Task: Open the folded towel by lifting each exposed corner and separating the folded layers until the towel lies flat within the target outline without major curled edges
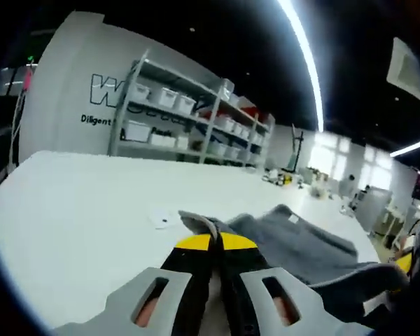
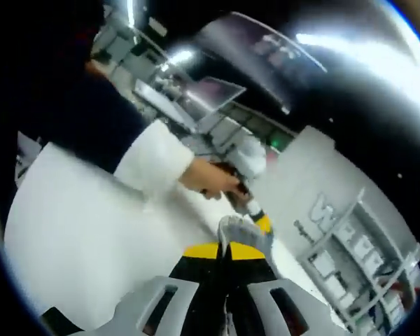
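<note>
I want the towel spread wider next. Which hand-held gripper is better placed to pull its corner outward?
Probably the left hand-held gripper: it is shut on a corner of the grey towel, low over bare white table. The right hand-held gripper also pinches cloth, but is lifted and tilted.

The towel lies on the table, shelving behind.

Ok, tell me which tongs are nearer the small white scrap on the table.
Left. The left tongs, shut on a towel corner, are right beside the scrap; the right tongs grip the towel's far edge.
</note>
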{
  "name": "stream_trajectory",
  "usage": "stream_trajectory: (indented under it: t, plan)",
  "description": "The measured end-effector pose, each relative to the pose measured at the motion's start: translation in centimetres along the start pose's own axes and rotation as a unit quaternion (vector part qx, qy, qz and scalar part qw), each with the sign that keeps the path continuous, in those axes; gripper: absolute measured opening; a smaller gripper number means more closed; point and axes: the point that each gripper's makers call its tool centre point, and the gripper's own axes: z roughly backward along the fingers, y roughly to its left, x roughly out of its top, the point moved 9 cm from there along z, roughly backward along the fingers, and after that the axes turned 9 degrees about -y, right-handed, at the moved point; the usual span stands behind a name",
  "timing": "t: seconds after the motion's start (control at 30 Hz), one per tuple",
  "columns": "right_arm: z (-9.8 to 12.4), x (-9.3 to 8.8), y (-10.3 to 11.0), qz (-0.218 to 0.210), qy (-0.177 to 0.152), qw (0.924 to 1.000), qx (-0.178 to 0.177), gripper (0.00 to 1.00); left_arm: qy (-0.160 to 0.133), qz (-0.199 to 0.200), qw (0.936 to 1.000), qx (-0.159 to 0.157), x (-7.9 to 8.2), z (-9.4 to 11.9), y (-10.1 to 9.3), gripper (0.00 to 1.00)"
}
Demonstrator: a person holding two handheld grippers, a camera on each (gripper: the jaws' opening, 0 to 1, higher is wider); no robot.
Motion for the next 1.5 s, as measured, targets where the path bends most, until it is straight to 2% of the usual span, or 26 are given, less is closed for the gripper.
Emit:
stream_trajectory:
  t: [0.07,0.1,0.17,0.27,0.33,0.57,0.63,0.7,0.73,0.87,0.97,1.03,1.1,1.13,1.23,1.27,1.33,1.4,1.5]
  plan:
    - [-0.9,0.6,0.7,0.010,-0.006,0.9999,0.011,0.00,0.006,-0.026,0.9995,-0.018,0.5,0.1,-0.1,0.02]
    - [-1.4,0.9,1.0,0.014,-0.008,0.9997,0.017,0.00,0.014,-0.025,0.9991,-0.032,0.7,0.2,-0.2,0.02]
    - [-1.7,1.6,1.7,0.021,-0.012,0.9994,0.024,0.00,0.011,-0.034,0.9980,-0.051,1.3,0.3,0.1,0.02]
    - [-2.8,1.9,2.3,0.030,-0.013,0.9989,0.034,0.00,0.021,-0.051,0.9976,-0.041,1.8,0.3,1.2,0.02]
    - [-3.0,2.0,2.5,0.042,-0.012,0.9983,0.040,0.00,0.014,-0.043,0.9983,-0.038,2.0,0.5,2.3,0.02]
    - [-4.1,1.8,3.7,0.060,-0.012,0.9961,0.065,0.00,0.007,-0.046,0.9986,-0.026,1.6,1.9,4.1,0.02]
    - [-4.0,2.0,3.9,0.066,-0.021,0.9951,0.069,0.00,-0.004,-0.034,0.9992,-0.022,1.5,2.3,4.5,0.02]
    - [-5.7,2.2,4.8,0.068,-0.024,0.9944,0.077,0.00,-0.005,-0.022,0.9995,-0.022,1.2,2.6,4.7,0.02]
    - [-5.8,2.2,4.8,0.068,-0.024,0.9944,0.078,0.00,-0.004,-0.019,0.9996,-0.019,1.1,2.7,4.8,0.02]
    - [-6.7,2.4,5.7,0.068,-0.030,0.9937,0.084,0.00,-0.001,-0.027,0.9996,-0.005,0.6,3.6,4.9,0.02]
    - [-7.2,2.3,6.4,0.068,-0.033,0.9929,0.092,0.00,-0.003,-0.021,0.9997,-0.013,0.6,4.3,5.0,0.02]
    - [-7.8,2.4,6.7,0.068,-0.032,0.9928,0.093,0.00,-0.009,0.011,0.9997,-0.021,0.7,4.8,4.8,0.02]
    - [-8.1,2.4,6.8,0.062,-0.033,0.9931,0.094,0.00,-0.030,0.031,0.9985,-0.035,1.0,5.4,4.7,0.02]
    - [-8.1,2.4,6.8,0.059,-0.033,0.9932,0.095,0.00,-0.053,0.052,0.9960,-0.050,1.3,5.8,4.6,0.02]
    - [-8.3,2.4,6.9,0.056,-0.032,0.9935,0.093,0.00,-0.080,0.118,0.9857,-0.091,2.0,6.8,4.2,0.02]
    - [-8.3,2.5,6.8,0.055,-0.034,0.9937,0.091,0.00,-0.114,0.137,0.9768,-0.119,2.6,7.1,4.3,0.02]
    - [-8.3,2.3,7.0,0.049,-0.035,0.9940,0.092,0.00,-0.126,0.154,0.9702,-0.139,3.1,7.8,4.0,0.02]
    - [-8.3,2.3,7.1,0.049,-0.035,0.9940,0.092,0.00,-0.139,0.152,0.9651,-0.161,3.0,8.5,2.4,0.02]
    - [-8.2,2.3,7.3,0.059,-0.034,0.9936,0.090,0.00,-0.163,0.177,0.9457,-0.218,3.5,9.1,1.3,0.03]
